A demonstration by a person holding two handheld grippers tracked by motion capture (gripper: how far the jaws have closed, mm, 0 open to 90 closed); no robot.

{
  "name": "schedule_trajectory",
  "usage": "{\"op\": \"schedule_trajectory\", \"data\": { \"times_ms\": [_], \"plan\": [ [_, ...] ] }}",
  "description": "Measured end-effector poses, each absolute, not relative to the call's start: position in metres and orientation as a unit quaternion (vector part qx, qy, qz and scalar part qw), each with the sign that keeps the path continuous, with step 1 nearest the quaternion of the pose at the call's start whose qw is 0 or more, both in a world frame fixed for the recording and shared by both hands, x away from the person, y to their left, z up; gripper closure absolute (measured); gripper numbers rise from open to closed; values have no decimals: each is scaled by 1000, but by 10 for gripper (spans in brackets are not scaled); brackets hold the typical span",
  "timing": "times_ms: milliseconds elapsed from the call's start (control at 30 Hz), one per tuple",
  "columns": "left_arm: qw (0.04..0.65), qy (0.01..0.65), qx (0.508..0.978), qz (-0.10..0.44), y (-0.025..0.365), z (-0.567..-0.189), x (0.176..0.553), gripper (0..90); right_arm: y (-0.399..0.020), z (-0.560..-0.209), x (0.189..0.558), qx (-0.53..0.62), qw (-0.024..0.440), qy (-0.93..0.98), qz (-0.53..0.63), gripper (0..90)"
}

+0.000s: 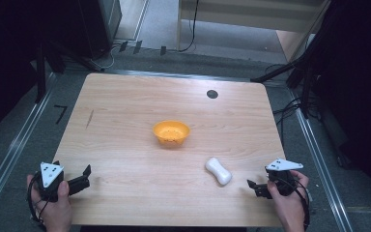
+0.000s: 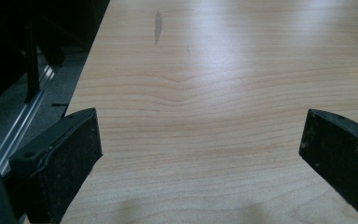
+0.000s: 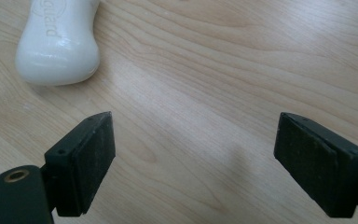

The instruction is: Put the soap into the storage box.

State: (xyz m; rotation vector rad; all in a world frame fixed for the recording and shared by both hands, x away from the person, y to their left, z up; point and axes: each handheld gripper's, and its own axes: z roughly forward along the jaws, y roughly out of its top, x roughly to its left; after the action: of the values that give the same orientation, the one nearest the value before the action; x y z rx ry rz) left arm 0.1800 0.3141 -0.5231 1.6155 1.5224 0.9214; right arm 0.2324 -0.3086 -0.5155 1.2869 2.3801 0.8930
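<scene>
Desk point(image 1: 125, 111): a pale wooden top seen from above, with a person's two hands at its near edge.
Soap bar point(image 1: 218, 170): white, waisted in the middle, lying flat on the desk toward the near right, slanted, with raised lettering on its top face in the right gripper view.
Orange bowl point(image 1: 171, 133): near the middle of the desk, upright, well apart from the soap bar and farther from the person.
Right gripper point(image 1: 254, 185): held low at the near right edge, pointing leftward toward the soap bar, near it but not touching.
Right fingers point(image 3: 93, 154): spread wide, nothing between them; the soap bar lies beyond and to the left of the left finger.
Left gripper point(image 1: 85, 175): held at the near left corner, over bare wood.
Left fingers point(image 2: 70, 154): spread wide, holding nothing.
</scene>
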Motion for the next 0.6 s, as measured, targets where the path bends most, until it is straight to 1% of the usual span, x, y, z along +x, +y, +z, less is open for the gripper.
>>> {"op": "schedule_trajectory", "data": {
  "times_ms": [167,600],
  "plan": [
    [361,591,628,355,315,-523,180,0,-300,-513,240,438,128,841,290,132],
    [361,592,629,352,315,-523,181,0,-279,-502,255,422,101,865,252,133]
  ]
}}
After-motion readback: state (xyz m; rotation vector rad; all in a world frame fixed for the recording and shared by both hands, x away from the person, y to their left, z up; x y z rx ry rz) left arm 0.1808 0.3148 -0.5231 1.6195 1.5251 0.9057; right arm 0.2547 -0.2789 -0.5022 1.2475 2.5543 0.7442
